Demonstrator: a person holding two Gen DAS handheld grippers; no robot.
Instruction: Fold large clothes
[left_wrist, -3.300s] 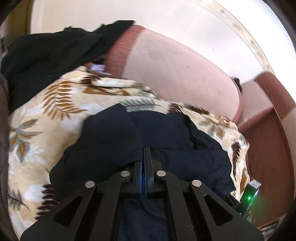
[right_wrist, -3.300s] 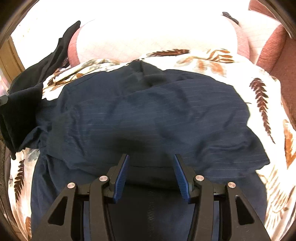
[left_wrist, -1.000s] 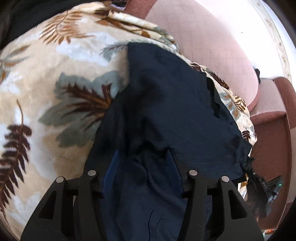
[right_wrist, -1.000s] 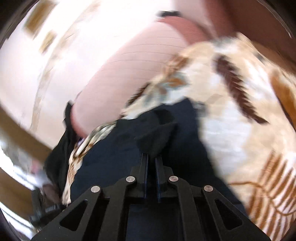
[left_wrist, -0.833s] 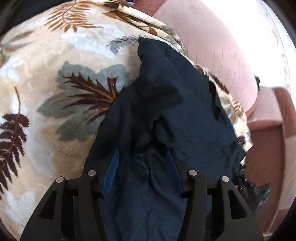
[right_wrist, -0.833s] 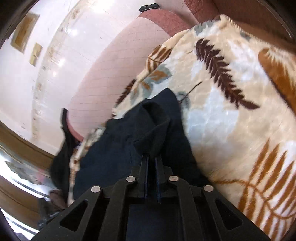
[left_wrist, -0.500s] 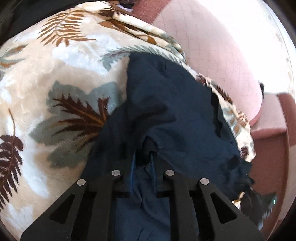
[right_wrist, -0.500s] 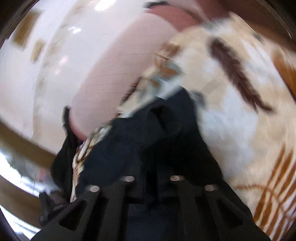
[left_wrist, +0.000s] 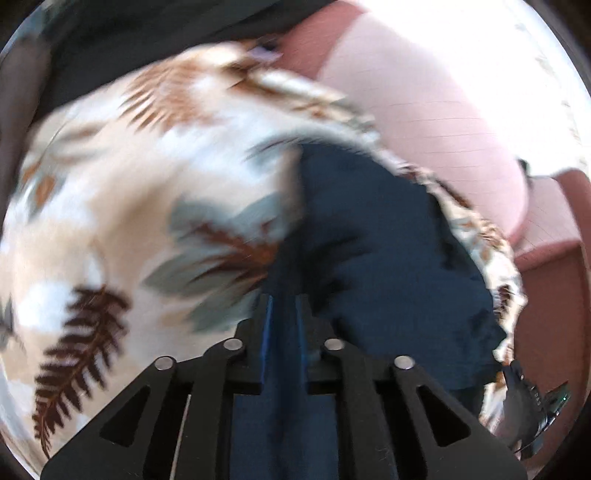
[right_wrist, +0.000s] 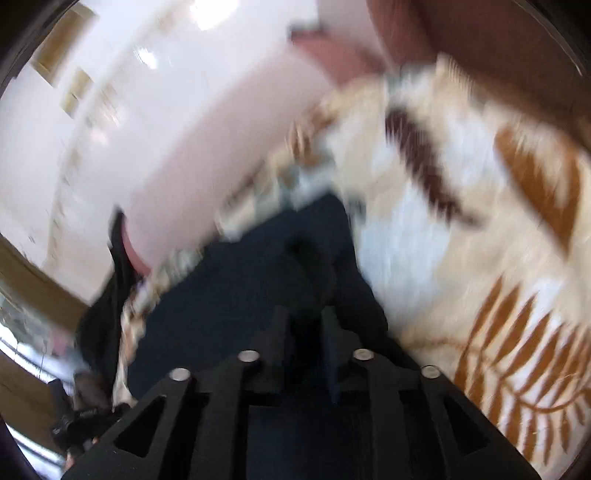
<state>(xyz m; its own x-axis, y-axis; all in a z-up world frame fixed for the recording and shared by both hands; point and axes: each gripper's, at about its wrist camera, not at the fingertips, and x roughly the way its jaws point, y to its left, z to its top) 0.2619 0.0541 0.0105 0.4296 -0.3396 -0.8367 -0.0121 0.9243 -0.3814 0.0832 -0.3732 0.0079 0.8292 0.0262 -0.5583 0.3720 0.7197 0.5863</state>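
Note:
A dark blue garment lies rumpled on a cream blanket with a leaf print. My left gripper stands over the garment's near left edge. Its jaws are narrow and opening a little, and a fold of the blue cloth still fills the gap between the pads. In the right wrist view the same garment runs away from my right gripper. The right jaws are opening, and a dark raised fold stands loosely between them. Both views are blurred by motion.
The blanket covers a pink sofa whose back cushion rises behind it. A heap of black clothes lies at the far left end. A dark device with a small green light sits by the garment's right end.
My left jaws went from wide apart to nearly closed on a fold of the garment, then eased slightly. My right jaws, shut on a fold before, have parted. Both hands rose a little.

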